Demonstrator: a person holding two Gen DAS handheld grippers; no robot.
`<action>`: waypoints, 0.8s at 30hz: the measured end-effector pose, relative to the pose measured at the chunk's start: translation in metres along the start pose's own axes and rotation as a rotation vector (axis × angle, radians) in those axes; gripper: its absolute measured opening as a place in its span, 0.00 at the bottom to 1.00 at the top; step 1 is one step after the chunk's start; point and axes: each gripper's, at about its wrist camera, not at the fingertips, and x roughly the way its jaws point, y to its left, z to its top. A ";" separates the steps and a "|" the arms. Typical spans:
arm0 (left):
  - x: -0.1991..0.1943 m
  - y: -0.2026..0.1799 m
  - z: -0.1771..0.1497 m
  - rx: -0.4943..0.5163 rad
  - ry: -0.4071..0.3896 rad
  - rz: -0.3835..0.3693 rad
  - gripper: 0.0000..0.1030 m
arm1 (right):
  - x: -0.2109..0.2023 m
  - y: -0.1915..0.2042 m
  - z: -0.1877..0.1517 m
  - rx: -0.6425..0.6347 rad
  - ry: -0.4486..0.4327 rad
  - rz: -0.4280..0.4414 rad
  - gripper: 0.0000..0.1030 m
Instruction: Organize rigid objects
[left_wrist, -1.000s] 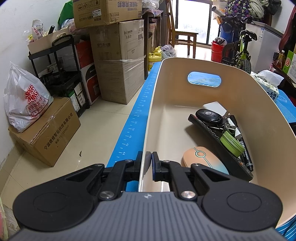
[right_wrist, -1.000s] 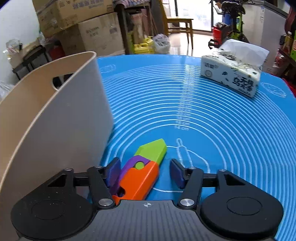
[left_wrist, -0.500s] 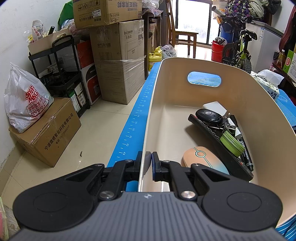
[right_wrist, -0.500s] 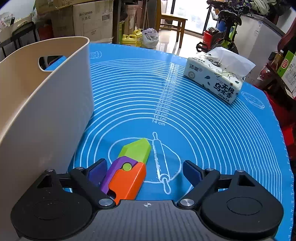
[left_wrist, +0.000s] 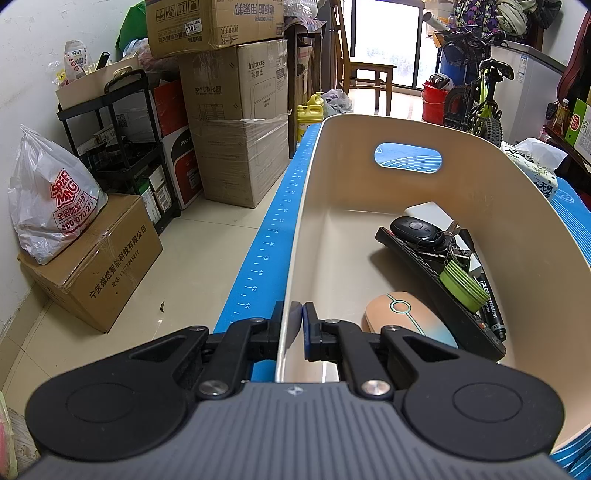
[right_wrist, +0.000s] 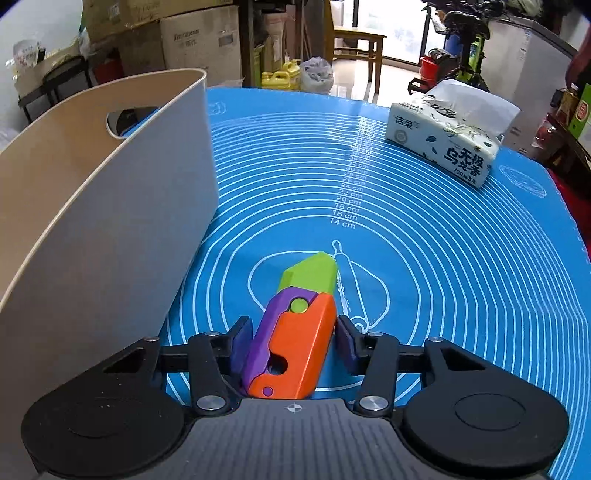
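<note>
My left gripper (left_wrist: 295, 325) is shut on the near rim of the beige bin (left_wrist: 517, 229). Inside the bin lie a peach and teal mouse (left_wrist: 402, 317), a black remote (left_wrist: 424, 284), a car key with green tag (left_wrist: 417, 230), a marker (left_wrist: 491, 314) and a white box (left_wrist: 428, 212). In the right wrist view an orange, purple and green toy knife (right_wrist: 295, 332) lies on the blue mat (right_wrist: 443, 258) between the fingers of my right gripper (right_wrist: 295, 339). The pads (right_wrist: 343, 339) stand close at both its sides; contact is unclear. The bin (right_wrist: 110, 221) stands to the left.
A tissue pack (right_wrist: 447, 136) lies at the far right of the mat. Left of the table are cardboard boxes (left_wrist: 236, 140), a black cart (left_wrist: 122, 147) and a plastic bag (left_wrist: 51, 206) on the floor. A chair and bicycles stand at the back.
My right gripper opened wide, shifted so the toy knife lies centred between its fingers, then narrowed around it. The left gripper kept its hold on the bin rim without moving.
</note>
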 end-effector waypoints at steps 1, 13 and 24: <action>0.000 0.000 0.000 0.000 0.000 0.000 0.10 | -0.001 0.000 -0.002 0.008 -0.008 0.000 0.49; 0.000 0.001 0.000 0.000 0.000 0.000 0.10 | -0.076 0.003 0.022 0.011 -0.261 0.019 0.48; 0.000 0.001 0.000 0.001 0.000 0.000 0.10 | -0.108 0.062 0.044 -0.104 -0.335 0.172 0.48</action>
